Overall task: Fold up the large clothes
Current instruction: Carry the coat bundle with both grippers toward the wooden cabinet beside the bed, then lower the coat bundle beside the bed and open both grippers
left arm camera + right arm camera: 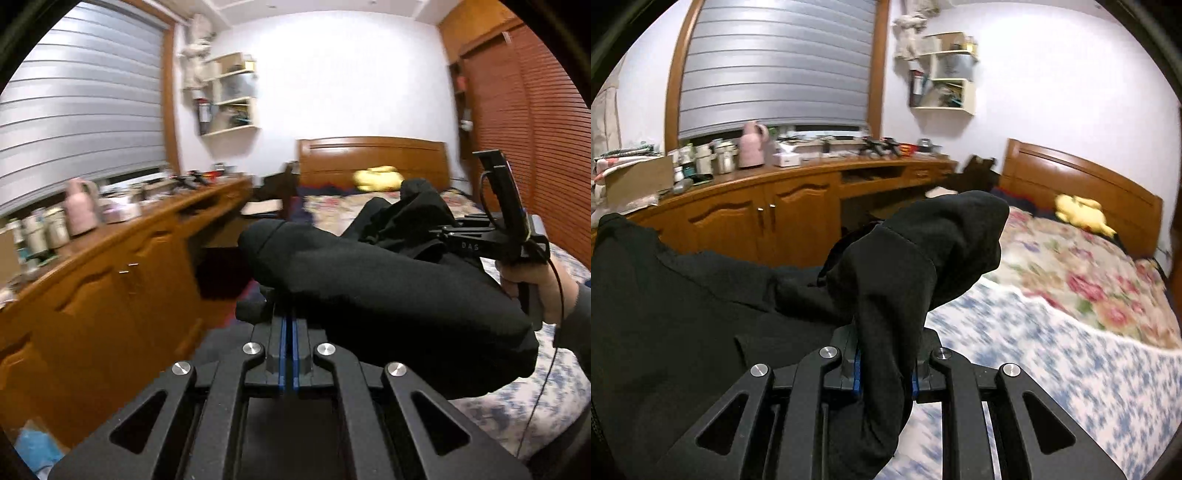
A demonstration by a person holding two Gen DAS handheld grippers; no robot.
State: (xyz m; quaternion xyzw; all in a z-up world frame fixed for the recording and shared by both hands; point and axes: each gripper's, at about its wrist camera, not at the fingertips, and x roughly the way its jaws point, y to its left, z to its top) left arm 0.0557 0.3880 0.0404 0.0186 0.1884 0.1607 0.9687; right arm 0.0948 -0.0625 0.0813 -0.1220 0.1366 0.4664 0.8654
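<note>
Two grippers are shown gripping one black garment [388, 295] above a bed.

Left wrist view: the left gripper [289, 325] is seen with its blue-lined fingers [283, 354] drawn fully together, and a thin edge of the garment is pinched at the tips. From there the cloth is draped to the right in a thick roll and is carried across to the right gripper [448, 230], which is held by a hand [532, 284] with a grey sleeve at the frame's right side. The blue floral sheet [524, 402] is visible beneath the garment. A wooden headboard [373, 157] and a yellow plush toy [376, 177] are seen behind.

Right wrist view: the fingers [854, 360] of the right gripper are held slightly apart, clamped on a thick bunch of the garment, which stands up between them and hangs down over the mechanism. The remaining cloth is spread to the left. A wooden cabinet [775, 210] is located behind, and the floral quilt [1082, 280] lies to the right.
</note>
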